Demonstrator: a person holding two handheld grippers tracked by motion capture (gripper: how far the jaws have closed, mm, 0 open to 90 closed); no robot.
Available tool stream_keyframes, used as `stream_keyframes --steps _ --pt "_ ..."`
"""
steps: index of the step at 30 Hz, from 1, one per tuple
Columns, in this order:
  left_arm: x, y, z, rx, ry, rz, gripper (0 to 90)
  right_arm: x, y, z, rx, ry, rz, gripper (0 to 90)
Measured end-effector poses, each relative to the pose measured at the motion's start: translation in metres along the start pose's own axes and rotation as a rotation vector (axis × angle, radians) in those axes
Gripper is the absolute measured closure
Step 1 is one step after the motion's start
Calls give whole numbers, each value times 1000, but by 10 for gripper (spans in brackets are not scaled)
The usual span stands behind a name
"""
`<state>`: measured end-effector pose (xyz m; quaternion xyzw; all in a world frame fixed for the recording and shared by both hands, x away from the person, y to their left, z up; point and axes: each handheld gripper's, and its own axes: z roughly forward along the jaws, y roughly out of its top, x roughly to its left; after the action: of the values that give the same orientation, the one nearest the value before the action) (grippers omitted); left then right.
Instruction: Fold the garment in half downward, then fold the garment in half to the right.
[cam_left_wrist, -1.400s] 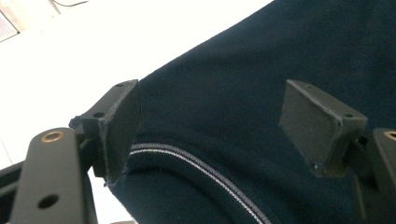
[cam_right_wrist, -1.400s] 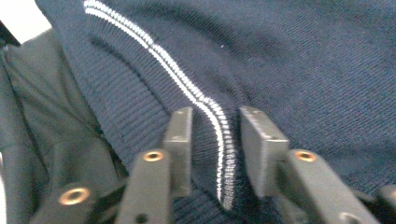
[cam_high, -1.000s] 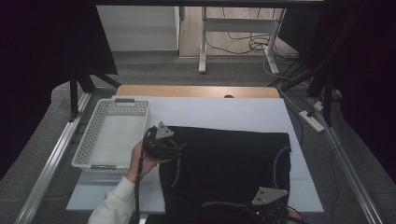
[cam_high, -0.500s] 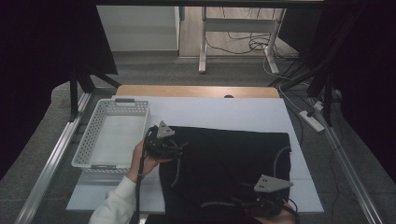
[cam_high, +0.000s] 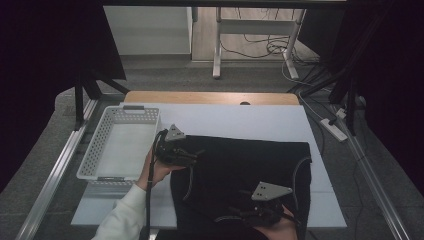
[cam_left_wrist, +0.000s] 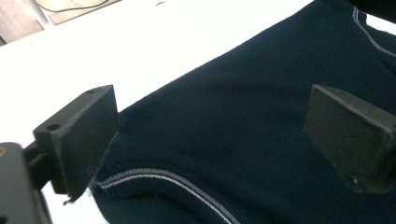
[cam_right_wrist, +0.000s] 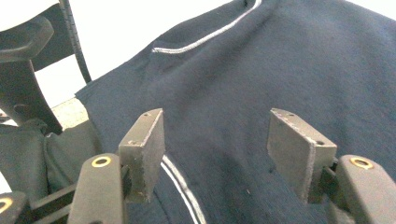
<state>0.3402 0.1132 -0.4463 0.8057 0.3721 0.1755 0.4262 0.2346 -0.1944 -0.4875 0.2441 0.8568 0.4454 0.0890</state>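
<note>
A dark navy garment (cam_high: 245, 170) with thin pale stitch lines lies spread over the white table top (cam_high: 240, 122). My left gripper (cam_high: 192, 156) hovers at the garment's left edge, jaws wide open, nothing between them; its own view has the cloth (cam_left_wrist: 243, 135) and a stitched hem (cam_left_wrist: 163, 176) just below the fingers (cam_left_wrist: 81, 135). Near the front edge, my right gripper (cam_high: 235, 215) stands open over the garment (cam_right_wrist: 261, 79), with a stitch line (cam_right_wrist: 180, 184) running under its left finger (cam_right_wrist: 144, 149).
A white perforated basket (cam_high: 117, 147) sits on the table left of the garment. A wooden strip (cam_high: 210, 97) edges the table's far side. Metal rails (cam_high: 55, 170) run along the left, and cables and a power strip (cam_high: 332, 129) lie on the floor to the right.
My right gripper has moved up and forward over the garment's front part. The left gripper has shifted slightly right along the garment's left edge.
</note>
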Motion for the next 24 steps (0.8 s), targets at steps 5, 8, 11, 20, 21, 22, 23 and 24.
stream_keyframes --steps 5,8,11,20,21,22,23,24 --pt "4 7 1 -1 3 -9 71 5 8 8 1 -2 -8 366" --pt "3 6 1 6 2 -12 72 9 12 15 7 5 -14 362" --pt "0 3 -1 9 5 -7 73 13 16 22 18 10 -30 359" --pt "-3 1 -4 11 5 -12 71 27 28 42 46 37 -66 342" --pt "-3 1 -5 10 5 -11 72 28 28 44 48 40 -69 341" --pt "-4 1 -5 9 5 -11 72 28 29 46 53 41 -72 338" --pt "-4 1 -5 9 5 -11 72 29 30 48 58 45 -72 334" --pt "-3 1 -5 10 4 -13 72 29 30 50 65 46 -70 332"
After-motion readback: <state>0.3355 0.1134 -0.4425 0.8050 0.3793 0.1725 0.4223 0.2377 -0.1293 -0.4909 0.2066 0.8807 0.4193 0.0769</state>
